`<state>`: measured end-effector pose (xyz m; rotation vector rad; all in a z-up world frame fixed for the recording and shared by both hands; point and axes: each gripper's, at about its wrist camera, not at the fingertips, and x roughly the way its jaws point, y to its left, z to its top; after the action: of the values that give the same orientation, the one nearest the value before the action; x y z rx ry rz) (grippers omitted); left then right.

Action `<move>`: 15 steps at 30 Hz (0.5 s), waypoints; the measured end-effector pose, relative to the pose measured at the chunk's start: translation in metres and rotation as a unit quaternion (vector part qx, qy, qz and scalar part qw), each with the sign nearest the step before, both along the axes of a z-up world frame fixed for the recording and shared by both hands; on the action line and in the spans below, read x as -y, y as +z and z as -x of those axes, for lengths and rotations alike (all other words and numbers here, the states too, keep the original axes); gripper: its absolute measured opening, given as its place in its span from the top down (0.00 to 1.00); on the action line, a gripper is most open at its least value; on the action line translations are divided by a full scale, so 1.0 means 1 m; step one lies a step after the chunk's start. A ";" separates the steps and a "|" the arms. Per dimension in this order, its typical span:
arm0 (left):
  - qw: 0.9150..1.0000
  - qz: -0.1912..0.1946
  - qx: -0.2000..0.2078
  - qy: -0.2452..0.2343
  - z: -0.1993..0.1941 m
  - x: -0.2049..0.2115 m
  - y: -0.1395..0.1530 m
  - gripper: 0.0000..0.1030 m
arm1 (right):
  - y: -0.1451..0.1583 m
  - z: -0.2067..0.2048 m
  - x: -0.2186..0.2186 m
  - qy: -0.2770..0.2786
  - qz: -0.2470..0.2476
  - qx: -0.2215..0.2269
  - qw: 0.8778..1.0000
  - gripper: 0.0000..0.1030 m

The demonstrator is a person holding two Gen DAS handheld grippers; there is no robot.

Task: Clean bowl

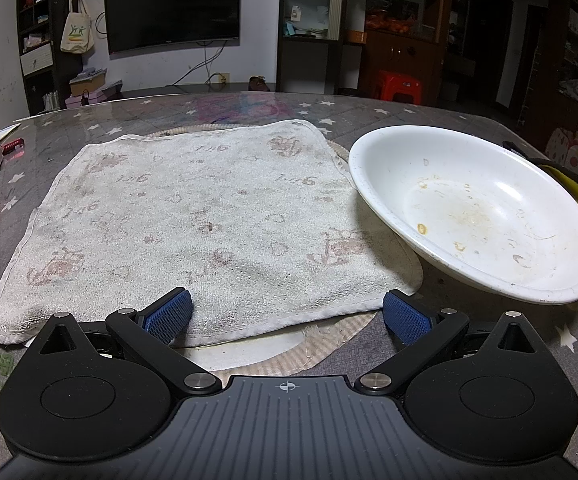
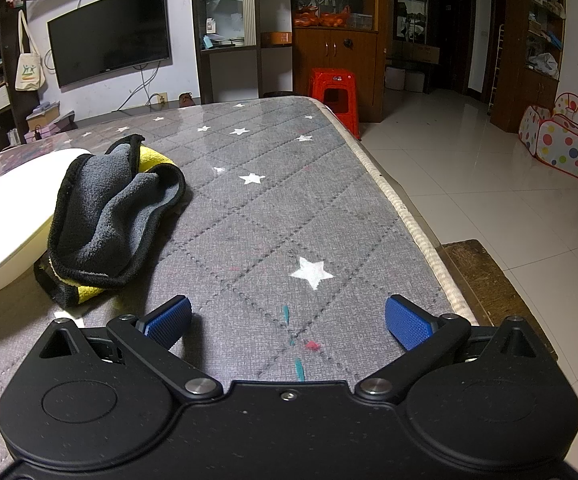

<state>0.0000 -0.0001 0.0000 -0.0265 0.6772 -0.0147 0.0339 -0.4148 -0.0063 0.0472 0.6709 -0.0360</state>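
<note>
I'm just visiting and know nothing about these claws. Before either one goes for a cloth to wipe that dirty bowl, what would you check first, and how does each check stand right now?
1. Left claw open and empty: ok.
2. Right claw open and empty: ok.
3. White bowl within view, food smears showing inside: ok.
4. Grey and yellow cloth free to lift: ok, bunched beside the bowl with nothing on top.
5. White towel lying flat on the table: ok.
6. Bowl sitting level: not ok, it looks tilted, one edge propped on the towel.
</note>
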 end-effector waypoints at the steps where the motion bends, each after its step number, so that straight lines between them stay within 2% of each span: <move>1: 1.000 0.000 0.000 0.000 0.000 0.000 0.000 0.00 | 0.000 0.000 0.000 0.000 0.001 0.000 1.000 0.00; 15: 1.000 -0.001 0.000 0.000 0.001 0.000 0.000 0.00 | -0.002 -0.003 -0.003 0.000 0.003 -0.001 1.000 0.00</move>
<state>-0.0006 -0.0004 0.0000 -0.0249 0.6777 -0.0138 0.0367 -0.4120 -0.0083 0.0415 0.6729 -0.0382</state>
